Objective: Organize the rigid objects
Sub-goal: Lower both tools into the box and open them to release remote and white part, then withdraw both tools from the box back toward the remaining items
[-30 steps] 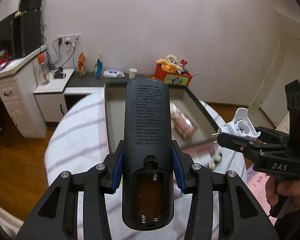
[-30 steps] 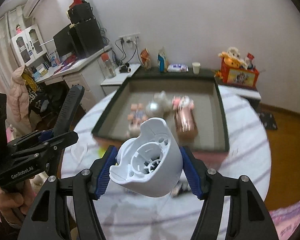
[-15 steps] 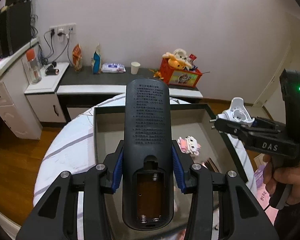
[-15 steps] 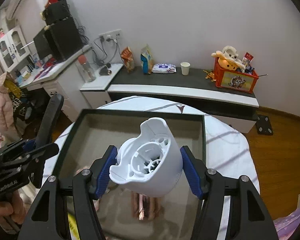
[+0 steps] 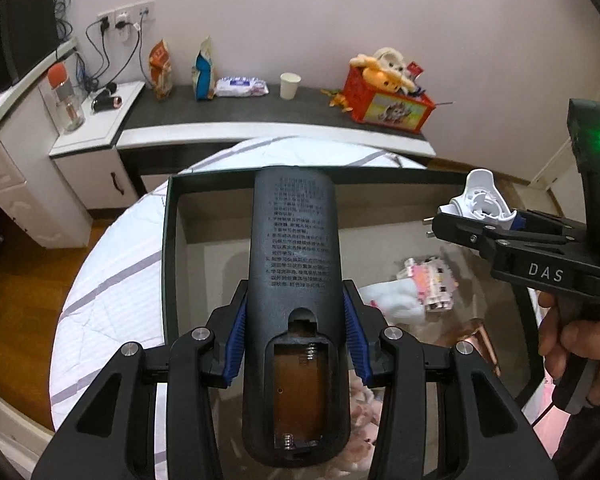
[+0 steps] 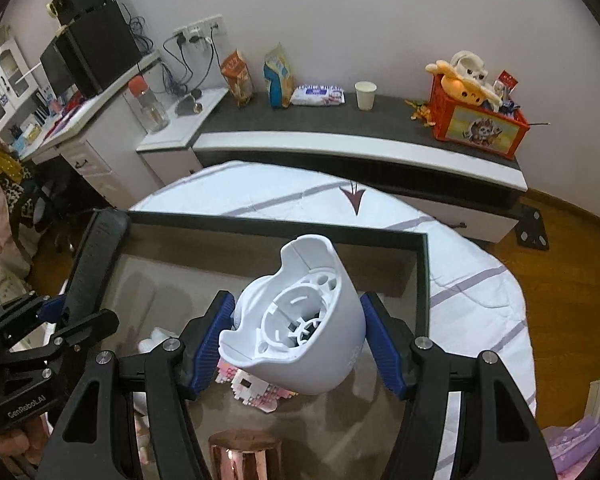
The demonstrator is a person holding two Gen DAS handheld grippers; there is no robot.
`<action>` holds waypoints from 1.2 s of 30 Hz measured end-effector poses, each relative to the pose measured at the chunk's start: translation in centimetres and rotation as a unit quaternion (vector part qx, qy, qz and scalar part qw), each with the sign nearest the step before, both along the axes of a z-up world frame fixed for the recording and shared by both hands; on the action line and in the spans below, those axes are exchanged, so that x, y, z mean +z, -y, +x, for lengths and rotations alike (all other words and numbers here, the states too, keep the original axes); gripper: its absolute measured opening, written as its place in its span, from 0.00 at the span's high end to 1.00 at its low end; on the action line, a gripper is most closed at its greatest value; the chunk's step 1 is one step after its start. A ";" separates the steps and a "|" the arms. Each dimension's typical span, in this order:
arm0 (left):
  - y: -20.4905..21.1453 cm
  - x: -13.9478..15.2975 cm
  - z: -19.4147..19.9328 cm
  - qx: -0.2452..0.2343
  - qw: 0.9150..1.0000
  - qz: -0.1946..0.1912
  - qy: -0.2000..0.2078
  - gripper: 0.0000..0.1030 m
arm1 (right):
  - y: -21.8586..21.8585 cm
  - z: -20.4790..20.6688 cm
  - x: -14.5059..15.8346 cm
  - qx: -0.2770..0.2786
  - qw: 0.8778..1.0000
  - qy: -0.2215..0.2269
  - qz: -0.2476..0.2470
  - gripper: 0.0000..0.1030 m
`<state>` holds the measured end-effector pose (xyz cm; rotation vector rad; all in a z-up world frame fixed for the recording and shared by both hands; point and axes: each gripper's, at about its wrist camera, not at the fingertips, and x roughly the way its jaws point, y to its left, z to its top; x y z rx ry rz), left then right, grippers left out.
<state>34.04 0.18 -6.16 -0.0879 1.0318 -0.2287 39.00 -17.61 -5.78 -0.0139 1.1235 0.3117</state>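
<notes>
My left gripper (image 5: 295, 332) is shut on a black remote control (image 5: 294, 264), back side up, battery bay open and empty. It hangs over the dark-rimmed tray (image 5: 168, 240). My right gripper (image 6: 296, 340) is shut on a white plastic cup-shaped part (image 6: 300, 328) and holds it above the tray (image 6: 276, 228). The right gripper also shows in the left wrist view (image 5: 476, 216), and the left gripper with the remote in the right wrist view (image 6: 88, 276). A pink block figure (image 5: 430, 284) (image 6: 256, 390) lies in the tray.
A copper cylinder (image 6: 244, 456) and a white soft item (image 5: 392, 300) lie in the tray. The tray sits on a round table with a white striped cloth (image 6: 476, 296). Behind stand a low dark shelf (image 5: 236, 112) with snacks, a paper cup (image 5: 290, 85) and a red toy crate (image 5: 388, 102).
Both grippers have moved forward and over the tray with their objects still held. The tray now fills the lower view and its far rim is closer.
</notes>
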 end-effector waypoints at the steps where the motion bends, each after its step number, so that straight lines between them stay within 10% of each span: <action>1: 0.0 -0.1 0.1 0.001 1.000 0.003 -0.002 0.59 | 0.0 0.1 -0.2 0.000 1.000 -0.003 -0.002 0.36; 5: 0.1 -0.4 0.4 0.003 1.000 0.015 -0.011 0.59 | 0.0 0.5 -0.9 -0.004 1.000 -0.011 -0.010 0.36; 18: 0.2 1.5 -0.6 0.016 0.999 0.046 0.014 0.00 | -0.7 0.0 -0.4 -0.003 1.000 0.003 -0.026 0.18; 36: -1.1 7.0 -7.3 0.059 0.994 0.035 0.080 0.00 | -0.5 -7.2 6.1 -0.021 0.998 0.059 0.011 0.15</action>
